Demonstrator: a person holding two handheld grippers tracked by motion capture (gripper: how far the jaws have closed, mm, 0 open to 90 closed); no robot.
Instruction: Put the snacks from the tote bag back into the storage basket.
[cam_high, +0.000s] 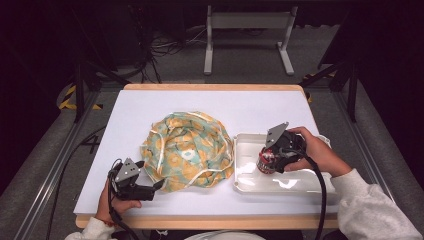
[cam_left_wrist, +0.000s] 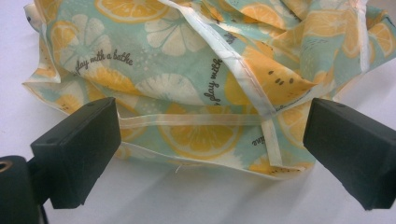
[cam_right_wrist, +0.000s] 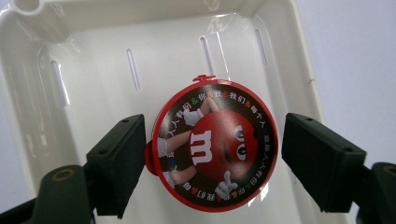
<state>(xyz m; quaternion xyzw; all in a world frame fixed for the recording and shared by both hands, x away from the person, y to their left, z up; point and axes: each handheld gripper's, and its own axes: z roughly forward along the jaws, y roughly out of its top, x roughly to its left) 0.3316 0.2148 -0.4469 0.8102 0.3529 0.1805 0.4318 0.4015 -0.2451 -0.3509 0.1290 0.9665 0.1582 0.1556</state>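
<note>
A crumpled cloth (cam_high: 187, 150) printed with lemon slices on pale teal lies mid-table; in the left gripper view its hemmed edge (cam_left_wrist: 196, 120) runs between the jaws. My left gripper (cam_high: 156, 187) (cam_left_wrist: 212, 128) stands open at the cloth's near-left edge, its pads clear of the fabric. A small round tub with a red cartoon lid (cam_right_wrist: 215, 148) (cam_high: 263, 162) sits in a white plastic tray (cam_high: 280, 189) (cam_right_wrist: 93, 60). My right gripper (cam_high: 270, 156) (cam_right_wrist: 214, 140) straddles the tub from above. Its left pad (cam_right_wrist: 123, 163) meets the lid's red tab, and a thin gap shows at the right pad (cam_right_wrist: 308, 154).
The tray sits at the table's right, beside the cloth. White table surface (cam_high: 150, 107) stretches behind and left of the cloth. A wooden table edge (cam_high: 210, 221) runs along the front. A metal stand (cam_high: 247, 30) and cables lie on the floor beyond.
</note>
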